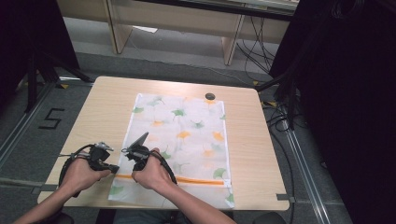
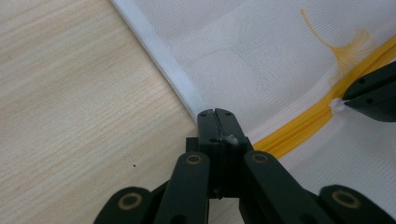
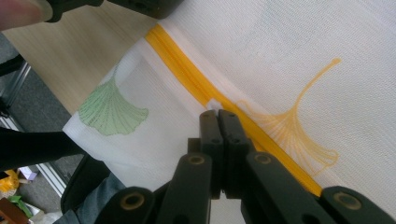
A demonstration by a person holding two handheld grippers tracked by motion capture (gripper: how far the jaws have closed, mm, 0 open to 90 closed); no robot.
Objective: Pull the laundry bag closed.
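A white mesh bag printed with leaves lies flat in the middle of the desk, its near end hanging over the front edge, and I cannot tell whether anything is inside. The left tool is clamped on the bag's left edge at the end of the orange zip. The right tool is pinched on the white zip pull just beside it, with bare desk to the left and right of the bag
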